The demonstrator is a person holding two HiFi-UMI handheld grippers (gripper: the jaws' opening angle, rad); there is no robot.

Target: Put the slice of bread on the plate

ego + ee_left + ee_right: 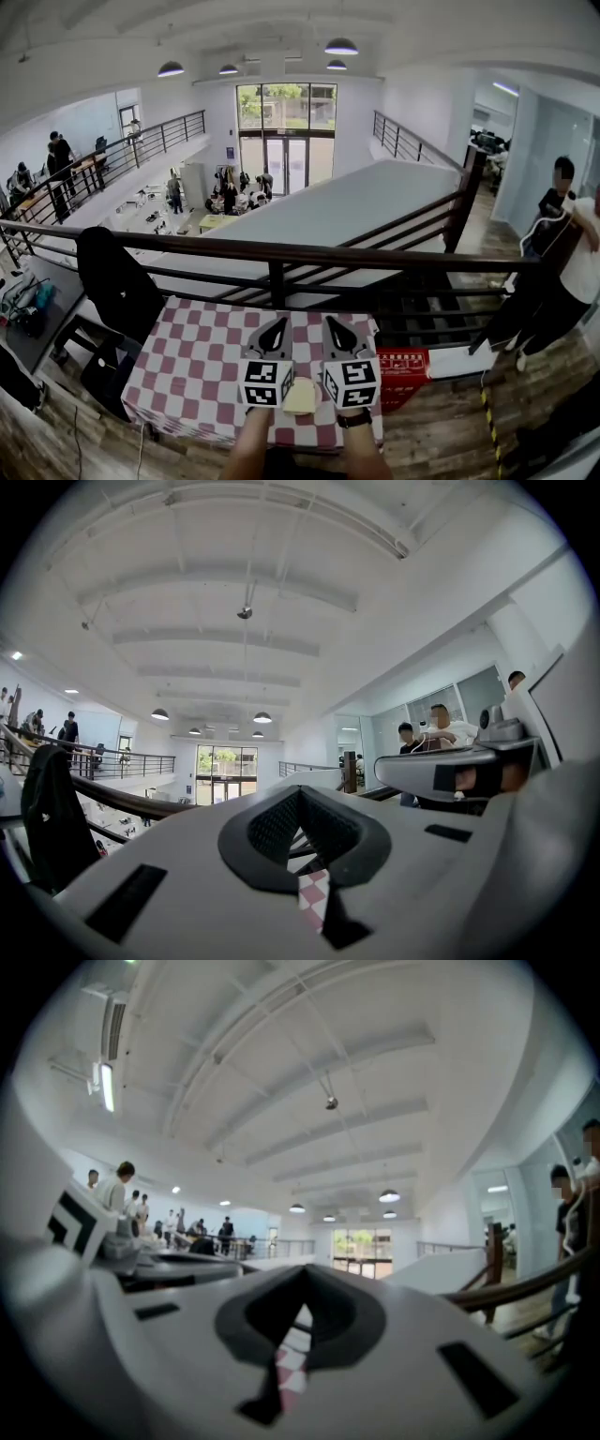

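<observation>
My two grippers are held side by side, level, over the red-and-white checked table [197,375], and both point away from me toward the railing. The left gripper [277,324] has its jaws closed to a point with nothing between them; the same shows in the left gripper view [300,792]. The right gripper [334,324] is likewise shut and empty, as seen again in its own view [305,1271]. A pale, flat slice of bread [300,397] lies on the cloth below and between the two marker cubes, partly hidden by them. No plate is in view.
A dark railing [281,255] runs just past the table's far edge, with a black jacket [114,277] hung on it at the left. A red box [405,373] sits on the floor to the table's right. Two people [562,262] stand at the far right.
</observation>
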